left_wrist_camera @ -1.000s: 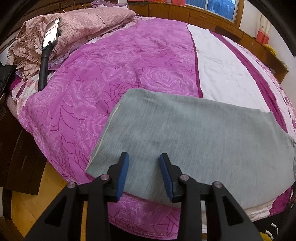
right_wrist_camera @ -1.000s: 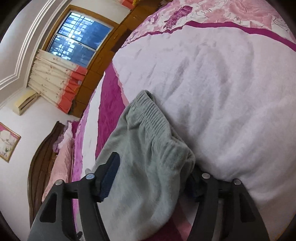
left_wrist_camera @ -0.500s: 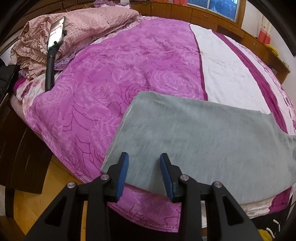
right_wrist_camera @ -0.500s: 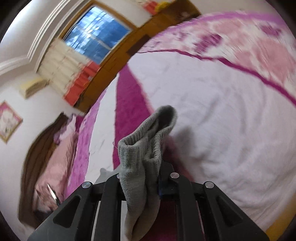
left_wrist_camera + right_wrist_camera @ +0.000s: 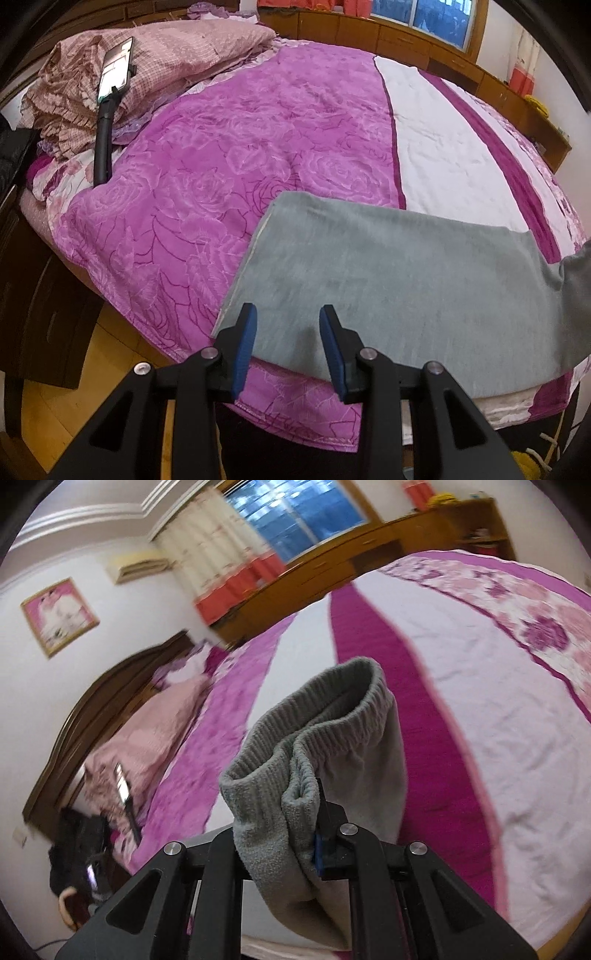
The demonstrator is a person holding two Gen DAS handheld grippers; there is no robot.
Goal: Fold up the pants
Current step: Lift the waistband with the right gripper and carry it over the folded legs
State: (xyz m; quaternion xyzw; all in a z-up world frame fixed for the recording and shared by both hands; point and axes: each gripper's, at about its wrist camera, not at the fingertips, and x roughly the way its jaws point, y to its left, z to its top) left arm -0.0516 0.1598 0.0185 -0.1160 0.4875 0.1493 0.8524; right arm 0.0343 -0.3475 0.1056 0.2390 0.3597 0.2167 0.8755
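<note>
Grey fleece pants point(image 5: 388, 280) lie flat on the purple bedspread point(image 5: 229, 155) near the bed's front edge, legs stacked. My left gripper point(image 5: 288, 345) is open and empty, hovering over the pants' near edge close to the leg ends. My right gripper point(image 5: 291, 834) is shut on the ribbed waistband point(image 5: 325, 716) and holds it lifted above the bed. That lifted end shows at the right edge of the left wrist view point(image 5: 576, 302).
A pink quilt point(image 5: 155, 62) is piled at the head of the bed with a phone on a black holder point(image 5: 110, 85). A dark nightstand point(image 5: 22, 280) stands left of the bed. Wooden cabinets point(image 5: 424, 40) run under the window.
My right gripper closed on the waistband and raised it off the bed, swinging toward the headboard. My left gripper drifted left toward the leg ends, still open.
</note>
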